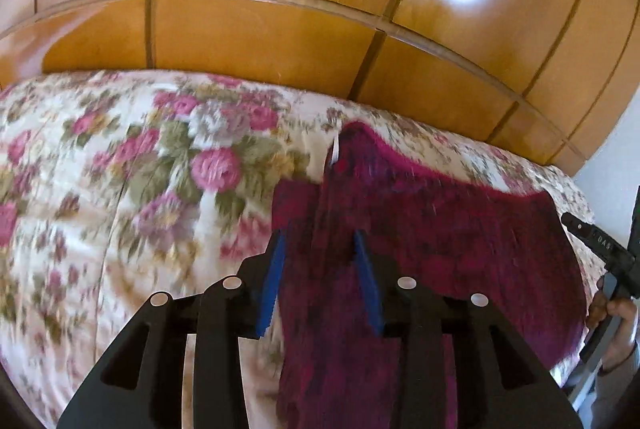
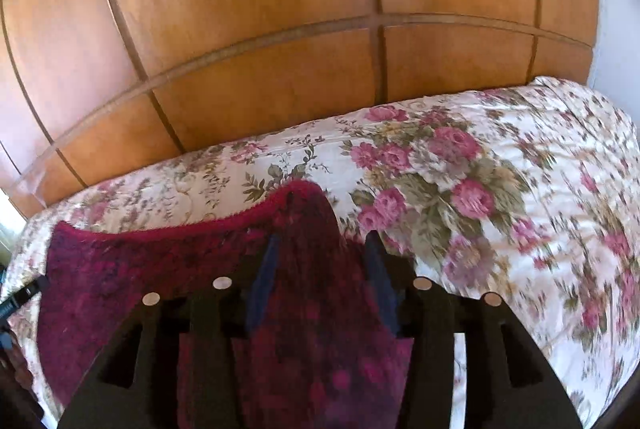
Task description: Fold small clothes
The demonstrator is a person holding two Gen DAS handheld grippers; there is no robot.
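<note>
The small garment [image 1: 460, 241] is a dark magenta, fuzzy knit piece, and it lies on the flowered bedspread [image 1: 120, 189], toward the near edge of the bed. One upper corner is raised into a peak, with a white label [image 1: 335, 149] showing beside it in the left wrist view; the same peak appears in the right wrist view [image 2: 308, 205].

We see the left gripper [image 1: 320, 257] with its blue pads on both sides of a ridge of the fabric. The jaws stand at a middle width, and we cannot tell if they really press the cloth or only frame it. The right gripper [image 2: 324, 257] is in the same situation: fabric fills the space between its fingers, but a firm pinch is not clear, because both views are blurred.

We judge that the step in hand is to take two corners and carry one edge over the other. To do it well, we should pinch only the top layer, and close fully before lifting. Both grippers should travel together at equal height, so that the edge stays straight and the knit does not stretch. We should lay the edge down gently, because the soft bedspread can wrinkle under it. Behind the bed stands a wooden wardrobe [image 1: 280, 29].
</note>
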